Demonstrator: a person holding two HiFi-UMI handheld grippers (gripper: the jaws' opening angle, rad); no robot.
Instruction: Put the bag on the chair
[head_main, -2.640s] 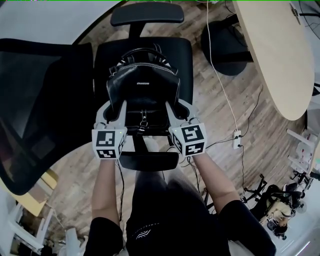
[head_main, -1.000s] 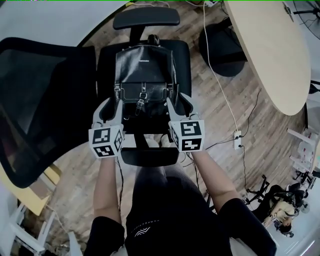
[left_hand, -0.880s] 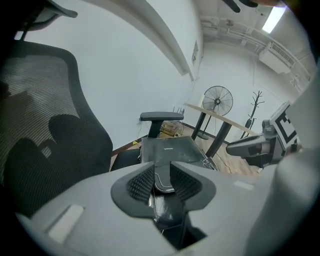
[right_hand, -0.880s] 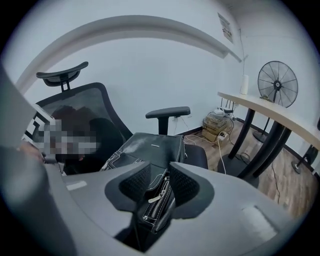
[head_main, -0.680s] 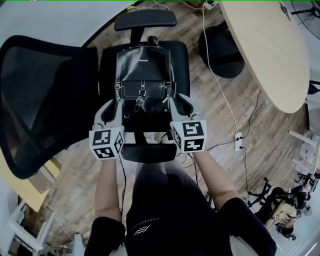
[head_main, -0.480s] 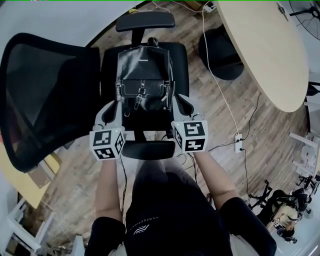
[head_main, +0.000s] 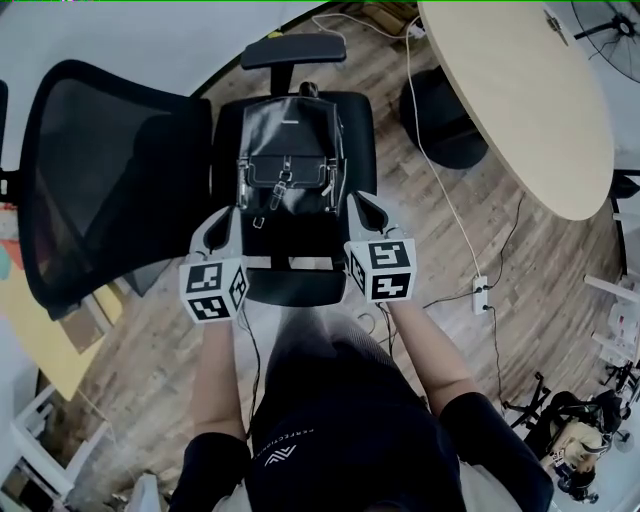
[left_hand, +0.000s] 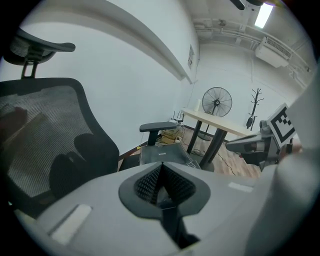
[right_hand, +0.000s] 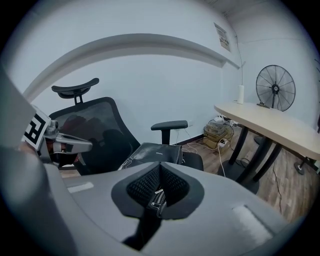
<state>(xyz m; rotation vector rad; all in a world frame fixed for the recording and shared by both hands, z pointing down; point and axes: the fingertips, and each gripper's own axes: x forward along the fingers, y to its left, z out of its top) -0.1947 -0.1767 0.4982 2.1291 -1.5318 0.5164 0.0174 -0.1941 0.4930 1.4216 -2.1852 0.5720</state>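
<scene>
the bag (head_main: 290, 160) lies flat on the chair (head_main: 361, 140), upper middle of the head view. my left gripper (head_main: 226, 218) and right gripper (head_main: 360, 205) just closed empty, pads together, at its lower corners; i'd ease away without snagging.

Wood floor (head_main: 545, 300), oval table (head_main: 520, 100), white walls (right_hand: 150, 85)

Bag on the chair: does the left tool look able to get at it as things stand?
Probably yes. The bag lies flat on the seat just ahead of the left tool, with nothing in between. Its jaws have just closed on nothing, so they would need to open first.
</scene>
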